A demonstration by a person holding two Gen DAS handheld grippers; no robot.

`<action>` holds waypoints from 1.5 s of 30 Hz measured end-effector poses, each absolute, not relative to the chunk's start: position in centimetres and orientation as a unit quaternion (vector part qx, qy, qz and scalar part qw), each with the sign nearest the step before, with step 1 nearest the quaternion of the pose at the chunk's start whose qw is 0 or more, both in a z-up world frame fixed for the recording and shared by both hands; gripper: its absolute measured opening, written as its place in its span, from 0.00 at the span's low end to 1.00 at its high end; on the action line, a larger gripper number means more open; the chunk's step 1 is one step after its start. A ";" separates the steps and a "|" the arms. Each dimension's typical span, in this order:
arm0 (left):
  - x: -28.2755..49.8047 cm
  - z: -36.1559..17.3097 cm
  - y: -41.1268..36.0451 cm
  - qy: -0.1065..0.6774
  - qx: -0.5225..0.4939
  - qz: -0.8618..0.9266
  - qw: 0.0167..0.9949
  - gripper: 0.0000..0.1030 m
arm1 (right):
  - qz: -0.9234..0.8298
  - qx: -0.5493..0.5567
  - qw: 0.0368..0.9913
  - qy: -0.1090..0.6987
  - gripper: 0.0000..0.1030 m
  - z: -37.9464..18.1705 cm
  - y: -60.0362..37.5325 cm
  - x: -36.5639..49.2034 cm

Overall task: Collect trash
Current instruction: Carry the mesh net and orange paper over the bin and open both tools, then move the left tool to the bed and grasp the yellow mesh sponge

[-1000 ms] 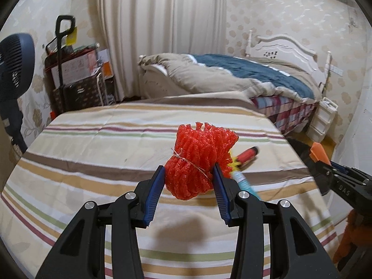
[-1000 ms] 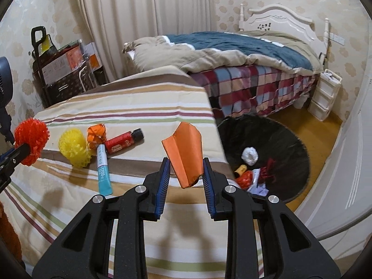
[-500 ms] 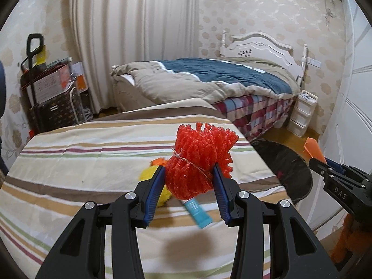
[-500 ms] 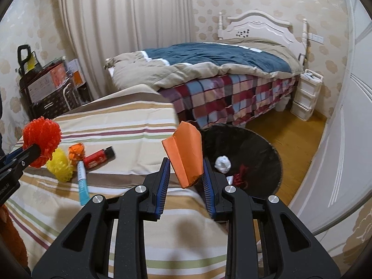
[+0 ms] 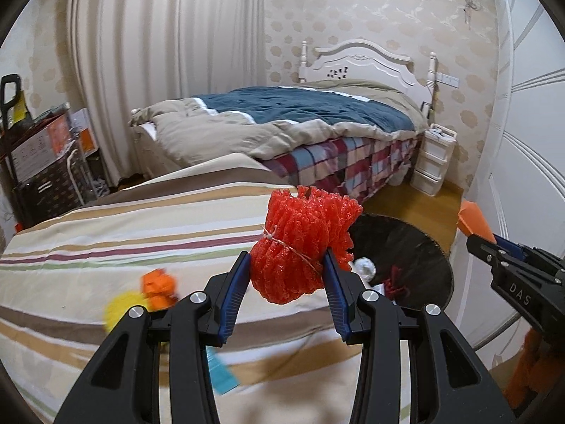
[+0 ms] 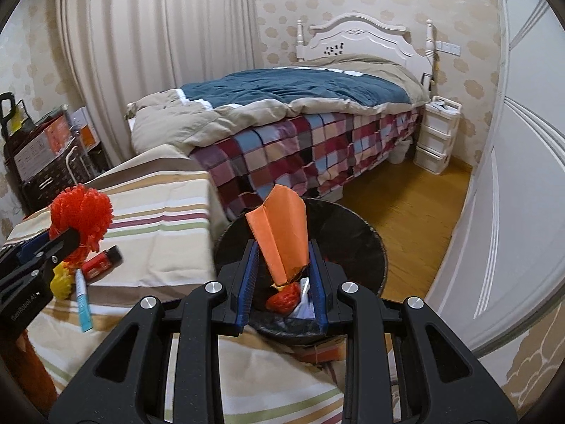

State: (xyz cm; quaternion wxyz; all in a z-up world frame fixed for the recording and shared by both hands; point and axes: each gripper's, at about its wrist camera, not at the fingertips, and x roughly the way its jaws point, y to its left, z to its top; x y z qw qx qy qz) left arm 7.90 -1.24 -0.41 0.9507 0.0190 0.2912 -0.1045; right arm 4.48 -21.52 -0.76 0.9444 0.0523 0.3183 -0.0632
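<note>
While the right gripper (image 6: 282, 275) hangs over the black bin (image 6: 367, 243), its fingers pinching the orange folded paper (image 6: 280, 233), it should open only once centred above the rim. The paper stands upright, long axis toward 12 o'clock. The left gripper (image 5: 287, 275) clamps a red foam net (image 5: 300, 243) above the striped counter (image 5: 123, 233), with the bin at 2 o'clock.

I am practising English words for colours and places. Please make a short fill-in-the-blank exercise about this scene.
1. The left gripper holds a foam net coloured ____.
2. The right gripper holds folded paper coloured ____.
3. The paper hangs over the black ____.
4. The blue tube lies on the ____ cloth.

Answers: red; orange; bin; striped
</note>
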 end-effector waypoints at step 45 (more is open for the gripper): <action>18.2 -4.8 -11.8 0.324 0.050 -0.120 0.937 0.75 | -0.138 0.077 0.922 0.353 0.59 -7.0 -28.3 13.6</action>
